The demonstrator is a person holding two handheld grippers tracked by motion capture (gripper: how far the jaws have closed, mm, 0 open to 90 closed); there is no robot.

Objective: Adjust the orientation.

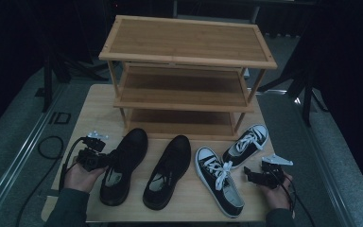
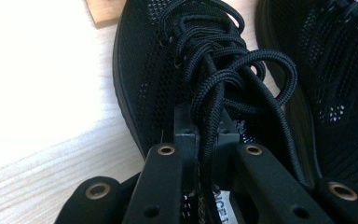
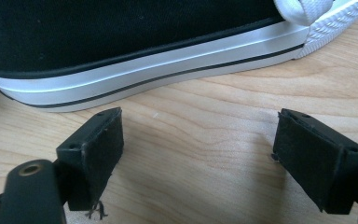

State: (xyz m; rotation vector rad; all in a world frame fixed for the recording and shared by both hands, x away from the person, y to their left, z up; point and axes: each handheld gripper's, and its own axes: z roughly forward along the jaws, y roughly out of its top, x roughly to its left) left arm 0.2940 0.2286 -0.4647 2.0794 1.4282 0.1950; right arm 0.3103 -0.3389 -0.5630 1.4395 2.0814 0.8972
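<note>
Shoes stand in a loose row on the pale wooden table (image 1: 94, 101) in the high view, before a three-tier bamboo shoe rack (image 1: 187, 71): two black mesh lace-up shoes at left, two black canvas sneakers with white laces and white rubber soles at right. The left gripper (image 1: 105, 160) sits at the outer side of the leftmost black mesh shoe (image 1: 123, 165), whose long axis runs from heel near the person to toe near the rack. The left hand is plainly the nearer one to it. The second black mesh shoe (image 1: 168, 170) lies just beside, parallel. The right gripper (image 1: 249, 175) rests on the table just right of the nearer canvas sneaker (image 1: 219, 179), apart from it; the farther canvas sneaker (image 1: 246, 144) angles toward the rack.

From the left gripper view, the jaws are drawn nearly together on the round, braided black laces (image 2: 209, 121) of the leftmost shoe, pinching the strands at the knot; the upper is an open-weave mesh. Any lift would, I judge, pull on the laces, not the shoe body.

From the right gripper view, the jaws stand wide apart with nothing between them, bare grained wood beneath. The sneaker's smooth white sidewall with a thin black stripe (image 3: 158, 60) lies straight ahead, beyond the pads (image 3: 98, 149).
</note>
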